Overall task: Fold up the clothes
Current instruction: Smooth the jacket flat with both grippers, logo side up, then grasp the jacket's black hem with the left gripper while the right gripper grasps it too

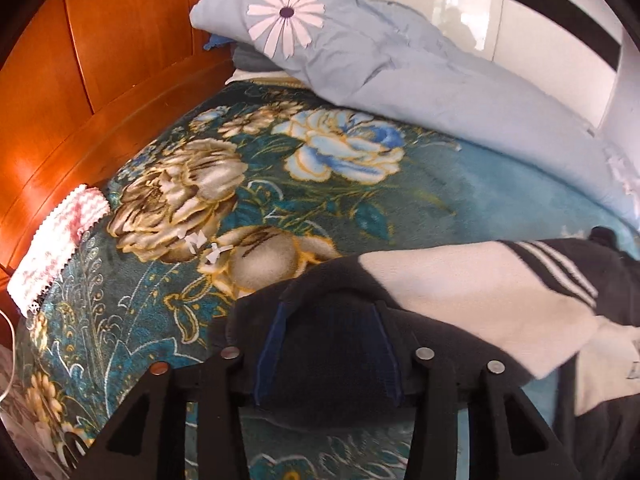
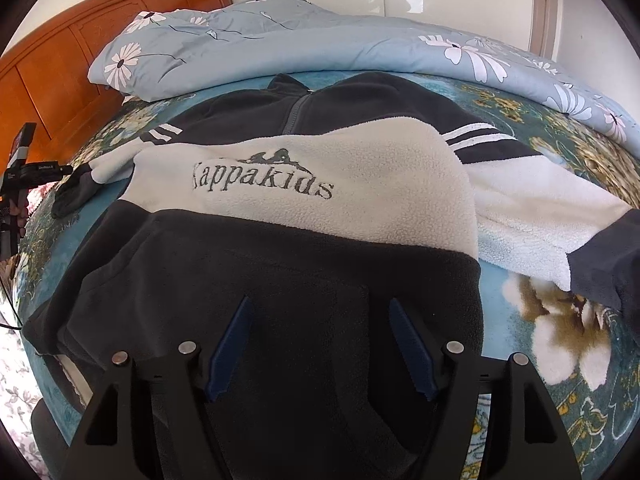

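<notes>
A black and cream fleece jacket (image 2: 304, 184) marked "Kappakids" lies spread front-up on the floral bed blanket (image 2: 560, 360), collar toward the far side. Its right sleeve (image 2: 540, 200) stretches out to the right. My right gripper (image 2: 320, 344) is open, its blue pads over the jacket's black hem. In the left wrist view my left gripper (image 1: 328, 344) is open over the black cuff (image 1: 332, 292) of the jacket's left sleeve (image 1: 480, 292). The cuff lies between the fingers, which do not close on it. The left gripper also shows in the right wrist view (image 2: 24, 176) at the far left edge.
A light blue daisy-print duvet (image 2: 300, 44) is bunched along the far side of the bed. An orange wooden headboard (image 1: 80, 80) stands at the left. A pink and white knitted cloth (image 1: 60, 240) lies by the headboard. Patterned floor (image 2: 16, 392) shows below the bed edge.
</notes>
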### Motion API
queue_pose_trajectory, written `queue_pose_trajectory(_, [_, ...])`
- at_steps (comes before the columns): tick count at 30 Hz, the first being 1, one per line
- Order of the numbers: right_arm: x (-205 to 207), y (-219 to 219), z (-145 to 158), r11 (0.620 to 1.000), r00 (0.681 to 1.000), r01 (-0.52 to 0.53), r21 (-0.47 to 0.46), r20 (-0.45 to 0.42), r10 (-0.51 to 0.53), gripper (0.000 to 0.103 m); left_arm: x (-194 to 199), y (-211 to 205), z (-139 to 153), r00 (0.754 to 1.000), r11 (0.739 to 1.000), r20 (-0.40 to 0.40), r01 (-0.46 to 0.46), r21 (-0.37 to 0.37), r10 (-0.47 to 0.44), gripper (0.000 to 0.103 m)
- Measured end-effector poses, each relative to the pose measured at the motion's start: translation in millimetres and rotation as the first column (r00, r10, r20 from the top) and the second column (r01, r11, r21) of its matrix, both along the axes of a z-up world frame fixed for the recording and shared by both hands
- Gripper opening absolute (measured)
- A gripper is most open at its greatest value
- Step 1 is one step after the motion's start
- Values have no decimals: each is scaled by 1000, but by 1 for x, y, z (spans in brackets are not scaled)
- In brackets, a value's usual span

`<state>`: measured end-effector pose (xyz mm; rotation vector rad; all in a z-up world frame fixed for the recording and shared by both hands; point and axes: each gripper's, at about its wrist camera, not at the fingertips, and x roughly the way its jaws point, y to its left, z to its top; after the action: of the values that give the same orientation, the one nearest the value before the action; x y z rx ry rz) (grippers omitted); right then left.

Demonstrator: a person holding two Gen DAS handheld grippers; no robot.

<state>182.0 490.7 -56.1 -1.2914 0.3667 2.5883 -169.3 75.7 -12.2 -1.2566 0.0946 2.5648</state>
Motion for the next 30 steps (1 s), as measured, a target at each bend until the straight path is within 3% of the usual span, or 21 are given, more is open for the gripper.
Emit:
queue_pose_trajectory(4, [18, -8, 16, 1000, 998, 1, -7, -68, -2, 77, 61, 8, 39, 991, 977, -86, 117, 181, -102, 74])
queue_pose_trajectory(8, [42, -13, 30, 1000, 990, 8, -19, -141, -10, 78, 130, 25, 59, 968, 920, -146, 243, 307, -206, 77])
queue_pose_trajectory(12, [68, -16, 38, 999, 983, 16, -34, -181, -21, 79, 185, 45, 55, 944, 870, -119, 331, 366, -309, 81])
queue_pose_trajectory(15, [89, -19, 40, 1000, 983, 5, -24, -184, -10, 81, 226, 65, 47, 919, 875, -118, 393, 283, -375, 93])
queue_pose_trajectory(18, [108, -23, 38, 1000, 986, -7, 4, -169, 7, 81, 263, 83, 39, 890, 882, -137, 452, 133, -436, 94])
queue_pose_trajectory(21, [125, -23, 31, 999, 992, -7, 49, -128, 13, 81, 289, 88, 27, 866, 869, -128, 492, 52, -483, 95])
queue_pose_trajectory(24, [139, -22, 22, 996, 997, -15, 87, -79, 22, 81, 306, 84, 12, 870, 877, -113, 476, -59, -480, 95])
queue_pose_trajectory(30, [148, -26, 5, 992, 999, -54, 113, 0, 54, 81, 310, 76, -7, 876, 872, -64, 465, -152, -479, 95])
